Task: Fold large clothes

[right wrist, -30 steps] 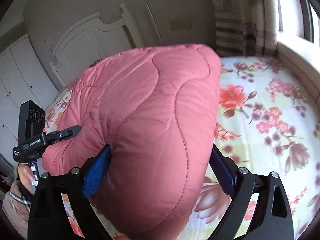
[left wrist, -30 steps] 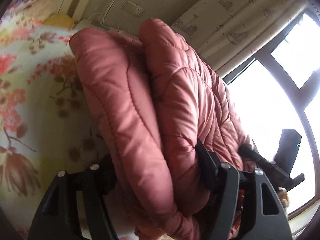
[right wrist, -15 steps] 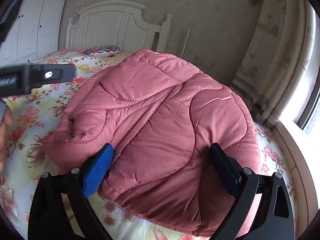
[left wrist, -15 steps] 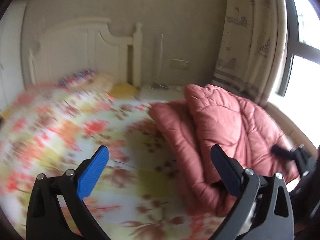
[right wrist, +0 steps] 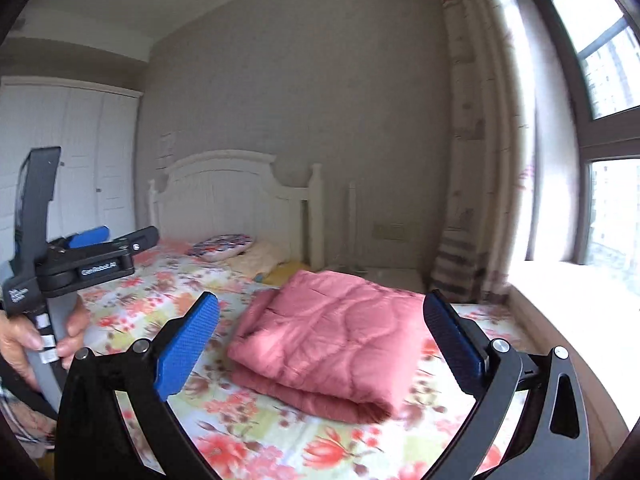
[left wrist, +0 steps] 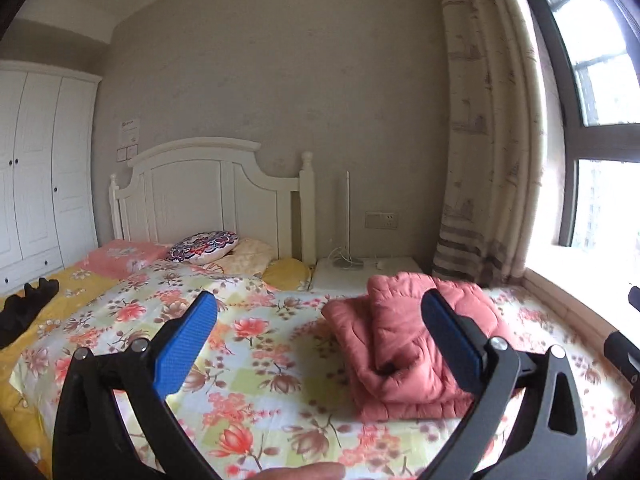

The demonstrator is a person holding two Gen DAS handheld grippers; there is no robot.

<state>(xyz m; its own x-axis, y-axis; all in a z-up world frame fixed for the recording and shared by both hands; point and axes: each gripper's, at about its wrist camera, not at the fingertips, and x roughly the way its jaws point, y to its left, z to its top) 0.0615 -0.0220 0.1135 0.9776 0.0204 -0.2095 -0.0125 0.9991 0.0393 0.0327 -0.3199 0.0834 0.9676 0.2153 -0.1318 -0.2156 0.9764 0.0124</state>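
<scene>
While we hold both grippers above the floral bedspread [left wrist: 256,360], left gripper [left wrist: 320,336] spread wide and empty, right gripper [right wrist: 322,338] opening with nothing between its pads, folded pink quilted jacket [right wrist: 332,332] lying on the bed near the window side.

A bed covered by a floral sheet [left wrist: 256,344] fills the lower room, with a yellow sheet [left wrist: 24,352] along its left edge. At its head stands a white headboard [left wrist: 208,196]. Against it lie a pink pillow [left wrist: 120,256], a round patterned cushion [left wrist: 202,246] and a yellow pillow [left wrist: 286,274]. A white nightstand [left wrist: 368,270] stands beside the bed, a wall socket [left wrist: 381,220] above it. A white wardrobe [left wrist: 40,176] fills the left wall. A patterned curtain [left wrist: 488,128] hangs beside the window [left wrist: 600,100]. A dark object [left wrist: 24,310] lies on the yellow sheet.
</scene>
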